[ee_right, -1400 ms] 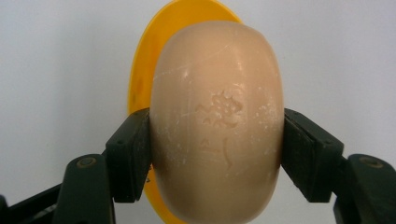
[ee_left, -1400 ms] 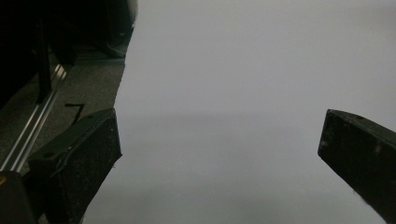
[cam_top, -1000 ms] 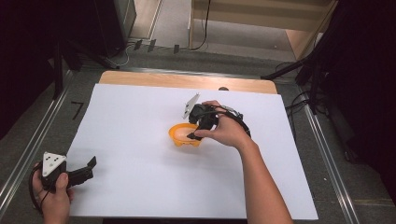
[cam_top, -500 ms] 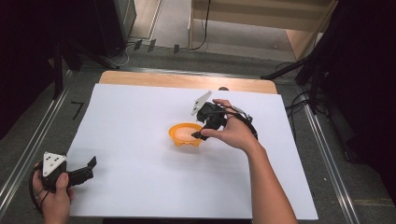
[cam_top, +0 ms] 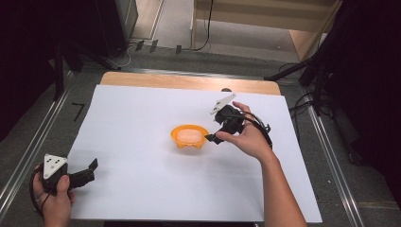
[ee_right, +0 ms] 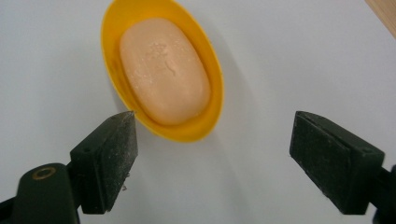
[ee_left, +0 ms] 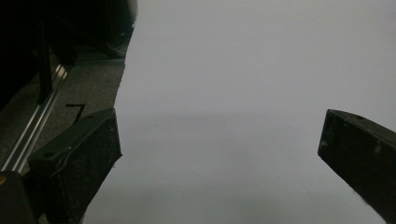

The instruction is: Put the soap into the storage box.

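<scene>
While the white sheet [cam_top: 142, 118] covers most of the table, the yellow dish [cam_top: 189, 136] near its middle serves as the reference for everything else.

Far to the left of the dish and nearer the person, at the sheet's near left corner: left gripper [cam_top: 87, 170], held in the person's left hand [cam_top: 54, 196]. Grey three-cornered plate on top. Its black jaws point toward the dish side and stand wide apart; in the left gripper view they frame bare white sheet with nothing between them. Left of the sheet's edge there, dark floor and a metal rail.

The dish itself rests flat on the sheet. Oval, bright yellow, rim up. Inside it lies a peach-coloured bar of soap [cam_top: 190, 135], lengthwise in the hollow, with a faint mark pressed in its top face that is probably a stamp, too soft to read in the right gripper view [ee_right: 163, 70].

Just right of the dish: right gripper [cam_top: 211, 138], gripped by the person's right hand [cam_top: 248, 139], forearm coming in from the near right. Jaw tips sit close beside the dish's right rim, apparently not touching it. Its jaws have just been opening and now stand apart with nothing between them; in the right gripper view [ee_right: 210, 158] the dish [ee_right: 212, 84] lies ahead of the jaws, its near end just beyond the left-hand one.

Beyond the dish, at the far edge of the sheet, a strip of bare wooden tabletop [cam_top: 189, 81].
</scene>
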`<state>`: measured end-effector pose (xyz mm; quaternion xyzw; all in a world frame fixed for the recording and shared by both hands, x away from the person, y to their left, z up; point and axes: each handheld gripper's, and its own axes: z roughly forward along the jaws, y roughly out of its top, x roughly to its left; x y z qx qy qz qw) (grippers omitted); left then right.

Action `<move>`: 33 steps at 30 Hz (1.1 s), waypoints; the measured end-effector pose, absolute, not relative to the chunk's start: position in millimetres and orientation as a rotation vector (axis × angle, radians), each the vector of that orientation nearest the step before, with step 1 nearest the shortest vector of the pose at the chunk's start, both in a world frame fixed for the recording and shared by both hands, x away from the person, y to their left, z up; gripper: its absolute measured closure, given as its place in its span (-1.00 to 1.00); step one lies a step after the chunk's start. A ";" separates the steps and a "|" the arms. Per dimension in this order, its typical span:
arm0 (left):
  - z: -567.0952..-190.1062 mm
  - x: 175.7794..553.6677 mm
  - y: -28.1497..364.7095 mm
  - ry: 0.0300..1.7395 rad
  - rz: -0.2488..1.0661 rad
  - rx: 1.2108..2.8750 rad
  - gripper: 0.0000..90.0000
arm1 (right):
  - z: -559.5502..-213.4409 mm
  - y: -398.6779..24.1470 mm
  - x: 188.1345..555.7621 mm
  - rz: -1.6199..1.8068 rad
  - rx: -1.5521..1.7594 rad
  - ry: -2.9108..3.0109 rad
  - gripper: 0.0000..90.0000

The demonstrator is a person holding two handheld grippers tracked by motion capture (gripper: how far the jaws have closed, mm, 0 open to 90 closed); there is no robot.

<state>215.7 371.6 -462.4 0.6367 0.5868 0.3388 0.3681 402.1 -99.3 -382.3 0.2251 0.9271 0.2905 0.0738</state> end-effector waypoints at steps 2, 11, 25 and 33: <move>-462.4 215.7 371.5 1.508 0.870 1.633 -1.00 | -381.8 -106.2 399.8 0.886 0.719 2.754 -0.70; -462.5 215.7 371.3 1.507 0.873 1.636 -1.00 | -389.9 -132.7 389.6 0.884 0.833 2.699 -0.77; -462.4 215.5 370.9 1.502 0.878 1.645 -1.00 | -406.8 -171.1 370.5 0.893 0.993 2.626 -0.85; -462.4 215.4 370.7 1.502 0.881 1.645 -1.00 | -415.8 -190.6 356.7 0.889 1.048 2.579 -0.91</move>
